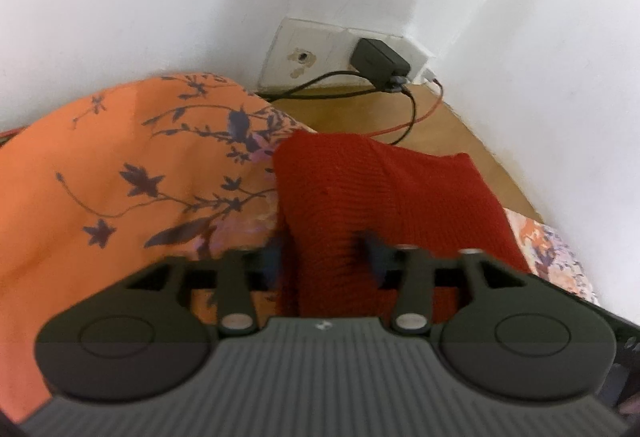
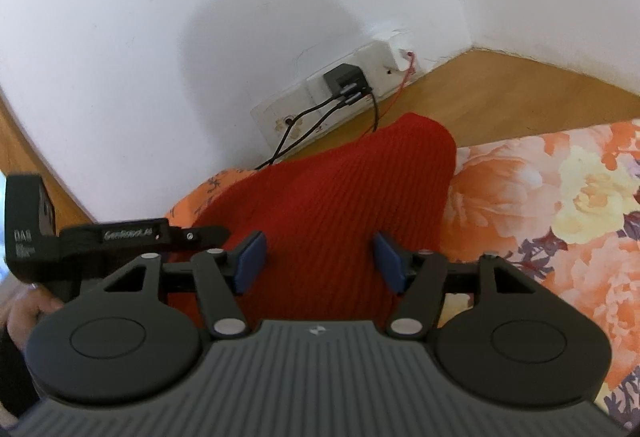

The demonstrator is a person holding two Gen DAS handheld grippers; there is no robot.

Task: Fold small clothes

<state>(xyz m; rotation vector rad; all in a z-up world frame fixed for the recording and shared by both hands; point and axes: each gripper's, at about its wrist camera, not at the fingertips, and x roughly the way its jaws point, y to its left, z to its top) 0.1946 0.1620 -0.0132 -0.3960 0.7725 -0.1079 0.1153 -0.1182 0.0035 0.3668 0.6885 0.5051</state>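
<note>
Red knit garment (image 2: 328, 205) lengthwise toward wall socket (image 2: 320, 105)

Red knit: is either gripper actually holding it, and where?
The left gripper looks closed on a raised fold of the red knit. The right gripper is open, fingers either side of the cloth, no pinch.

"DAS" and "GenRobot.AI" on left gripper (image 2: 120, 237) body.

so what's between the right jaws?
A fold of the red knit garment fills the gap in the right wrist view; the blue pads stand apart on either side of it.
</note>
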